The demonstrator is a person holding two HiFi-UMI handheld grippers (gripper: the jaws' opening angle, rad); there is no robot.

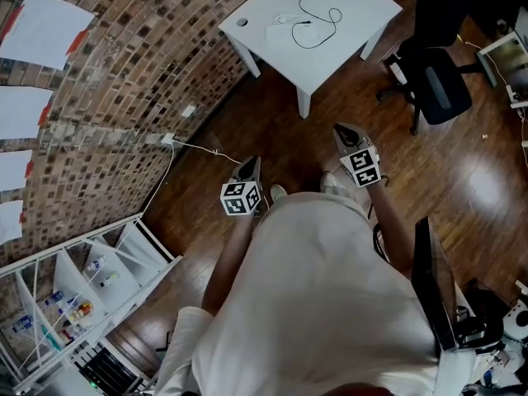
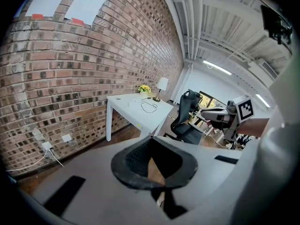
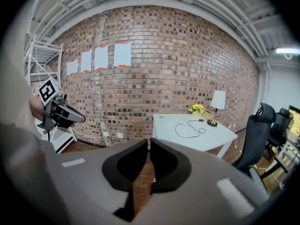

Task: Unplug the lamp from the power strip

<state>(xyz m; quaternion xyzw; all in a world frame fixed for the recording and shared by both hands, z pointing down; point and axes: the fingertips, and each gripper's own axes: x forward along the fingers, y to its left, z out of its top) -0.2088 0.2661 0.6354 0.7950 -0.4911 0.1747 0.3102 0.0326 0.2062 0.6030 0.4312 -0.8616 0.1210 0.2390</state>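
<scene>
The lamp point(image 3: 217, 104) stands at the far right corner of a white table point(image 1: 355, 31) by the brick wall. Its black cable point(image 1: 318, 23) loops across the tabletop to a white power strip point(image 1: 278, 31). I stand a few steps away from the table. My left gripper point(image 1: 250, 162) and right gripper point(image 1: 341, 128) are held at waist height over the wood floor, pointing towards the table. In the left gripper view the pads meet at their tips. In the right gripper view only a thin slit shows between the pads. Both are shut with nothing between them.
A black office chair point(image 1: 437, 73) stands to the right of the table. A white plug and cable point(image 1: 167, 139) hang from a wall socket at the left. A white shelf unit point(image 1: 82, 295) stands at the lower left. Yellow flowers point(image 3: 197, 108) sit next to the lamp.
</scene>
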